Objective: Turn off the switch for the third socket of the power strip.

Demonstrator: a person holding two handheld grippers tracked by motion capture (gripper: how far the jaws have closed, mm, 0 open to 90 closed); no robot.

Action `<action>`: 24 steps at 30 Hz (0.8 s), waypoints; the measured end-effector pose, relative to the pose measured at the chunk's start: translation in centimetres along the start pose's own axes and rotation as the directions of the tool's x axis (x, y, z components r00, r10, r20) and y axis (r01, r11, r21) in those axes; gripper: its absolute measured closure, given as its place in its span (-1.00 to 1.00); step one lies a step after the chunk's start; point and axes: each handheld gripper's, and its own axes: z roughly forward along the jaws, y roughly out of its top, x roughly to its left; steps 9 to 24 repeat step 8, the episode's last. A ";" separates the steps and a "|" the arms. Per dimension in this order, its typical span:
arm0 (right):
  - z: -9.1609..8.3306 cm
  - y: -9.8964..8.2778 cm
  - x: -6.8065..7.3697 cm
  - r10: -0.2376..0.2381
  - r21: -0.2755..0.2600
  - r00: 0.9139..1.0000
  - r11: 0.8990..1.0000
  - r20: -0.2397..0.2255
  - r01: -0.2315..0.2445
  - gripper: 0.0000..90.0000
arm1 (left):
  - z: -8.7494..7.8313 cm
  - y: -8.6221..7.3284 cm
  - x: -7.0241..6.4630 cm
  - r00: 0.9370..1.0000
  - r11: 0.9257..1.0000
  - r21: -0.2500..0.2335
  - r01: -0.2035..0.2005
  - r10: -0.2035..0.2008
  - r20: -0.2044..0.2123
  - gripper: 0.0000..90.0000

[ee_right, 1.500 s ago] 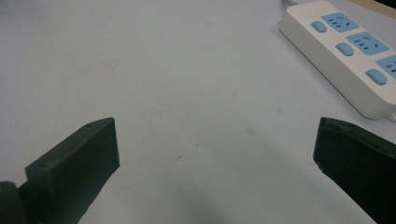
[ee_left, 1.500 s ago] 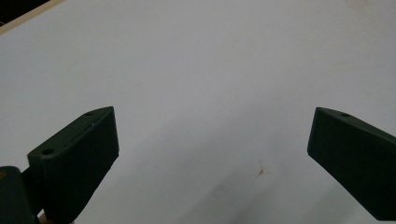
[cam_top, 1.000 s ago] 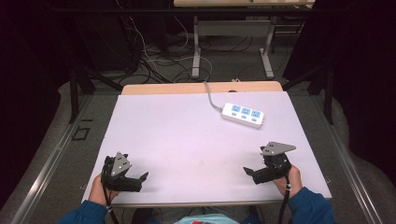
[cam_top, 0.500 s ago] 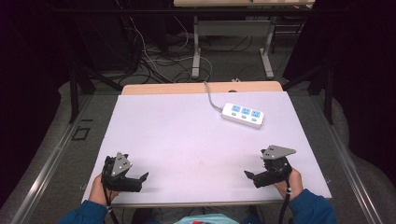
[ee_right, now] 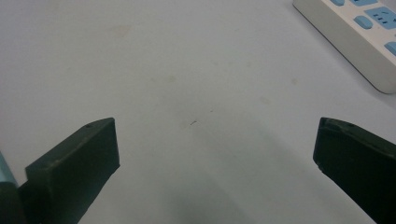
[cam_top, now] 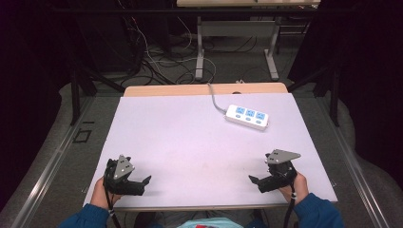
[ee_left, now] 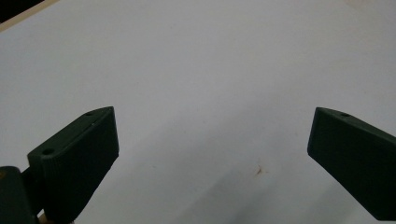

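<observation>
A white power strip (cam_top: pixel 247 117) with blue sockets lies at the back right of the white table (cam_top: pixel 190 137), its grey cord (cam_top: pixel 215 99) running off the far edge. My left gripper (cam_top: pixel 142 183) rests near the front left corner, held in a hand, jaws wide apart with nothing between them. My right gripper (cam_top: pixel 254 180) sits near the front right edge, also open and empty. The left gripper view has the left gripper (ee_left: pixel 212 140) over bare tabletop. In the right gripper view the right gripper (ee_right: pixel 217 144) faces bare table, with the power strip (ee_right: pixel 355 32) at the upper right.
A wooden strip (cam_top: pixel 204 89) borders the table's far edge. Behind the table, cables (cam_top: pixel 161 57) lie on the floor around metal desk legs (cam_top: pixel 199 47). Dark curtains flank both sides.
The right gripper has drifted slightly toward the front edge. The left gripper has hardly moved.
</observation>
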 end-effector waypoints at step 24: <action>0.1 0.0 0.0 0.004 -0.001 1.000 1.000 -0.005 -0.004 -1.00 | 0.2 0.0 -0.1 1.000 1.000 -0.005 0.005 -0.005 0.010 -0.96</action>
